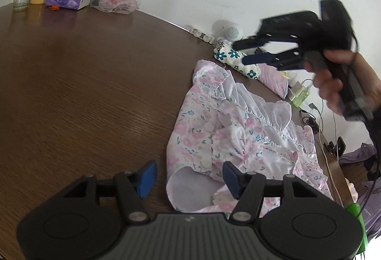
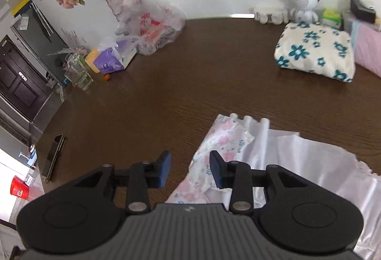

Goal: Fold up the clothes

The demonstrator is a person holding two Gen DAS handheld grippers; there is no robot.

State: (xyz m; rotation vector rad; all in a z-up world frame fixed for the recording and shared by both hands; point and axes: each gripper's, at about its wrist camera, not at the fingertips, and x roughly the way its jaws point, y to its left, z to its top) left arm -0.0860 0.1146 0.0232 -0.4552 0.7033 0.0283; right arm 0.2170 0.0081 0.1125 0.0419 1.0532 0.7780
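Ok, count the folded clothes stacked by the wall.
2. The cream one with blue flowers lies near the white speaker; the pink one sits right beside it, toward the picture's right edge. More may lie out of frame beyond that.

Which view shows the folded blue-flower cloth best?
The right wrist view: the folded blue-flower cloth lies whole and unobstructed on the table. In the left wrist view it is small, far off and partly hidden behind the blurred right gripper.

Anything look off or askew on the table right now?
The pink floral garment lies crumpled and half inside out, its white lining showing, its right edge at the table rim. Nothing looks spilled or damaged.
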